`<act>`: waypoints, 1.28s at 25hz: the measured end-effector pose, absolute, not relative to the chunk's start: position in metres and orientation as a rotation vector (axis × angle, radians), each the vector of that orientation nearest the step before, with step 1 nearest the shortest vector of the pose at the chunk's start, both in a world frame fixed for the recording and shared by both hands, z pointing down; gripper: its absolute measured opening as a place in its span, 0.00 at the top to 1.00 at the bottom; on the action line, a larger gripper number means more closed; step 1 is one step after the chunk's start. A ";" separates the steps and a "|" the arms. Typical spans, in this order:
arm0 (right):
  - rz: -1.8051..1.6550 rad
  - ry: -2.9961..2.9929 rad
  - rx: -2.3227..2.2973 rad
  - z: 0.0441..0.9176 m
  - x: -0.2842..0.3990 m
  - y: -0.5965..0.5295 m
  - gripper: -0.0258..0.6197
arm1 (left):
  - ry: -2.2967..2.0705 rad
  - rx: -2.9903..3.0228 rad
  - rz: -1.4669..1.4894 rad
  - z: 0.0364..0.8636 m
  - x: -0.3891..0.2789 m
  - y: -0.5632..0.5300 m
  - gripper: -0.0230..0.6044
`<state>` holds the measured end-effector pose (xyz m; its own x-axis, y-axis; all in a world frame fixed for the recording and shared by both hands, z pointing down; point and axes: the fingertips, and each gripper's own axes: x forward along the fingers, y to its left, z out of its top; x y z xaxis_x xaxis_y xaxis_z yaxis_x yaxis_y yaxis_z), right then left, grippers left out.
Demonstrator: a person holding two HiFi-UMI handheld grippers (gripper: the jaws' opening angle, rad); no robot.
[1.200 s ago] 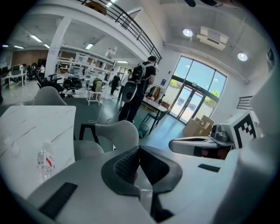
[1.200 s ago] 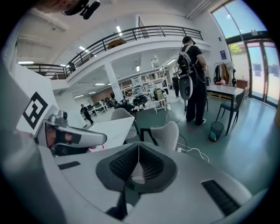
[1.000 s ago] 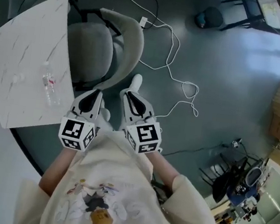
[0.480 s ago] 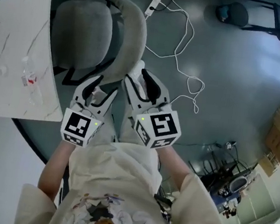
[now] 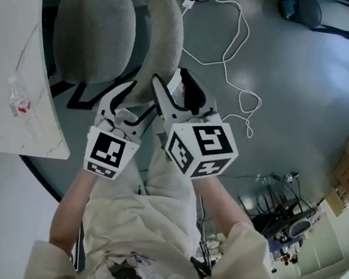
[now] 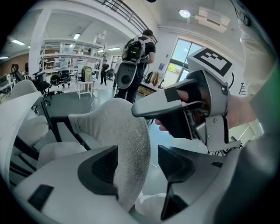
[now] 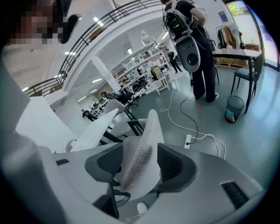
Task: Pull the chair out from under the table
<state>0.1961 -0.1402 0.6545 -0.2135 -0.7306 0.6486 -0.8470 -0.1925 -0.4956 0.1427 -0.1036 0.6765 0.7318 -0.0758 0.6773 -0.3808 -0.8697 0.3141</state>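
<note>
Slanting down, just-opened left gripper (image 5: 133, 102) and right gripper (image 5: 174, 84) straddle the chair (image 5: 96, 31).

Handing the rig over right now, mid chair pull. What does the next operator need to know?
Left tool: open, jaws have just been opening; chair backrest rim between them, unclamped.
Right tool: likewise open, just been opening, astride the same rim.
Chair seat sits close by the table edge.
Done: both tools set over the backrest.
To do: close both, pull the chair away from the table.
</note>
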 end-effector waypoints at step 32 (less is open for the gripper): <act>1.476 -1.708 1.840 0.696 0.238 -0.114 0.73 | -0.131 2.382 0.935 0.708 0.179 -0.039 0.69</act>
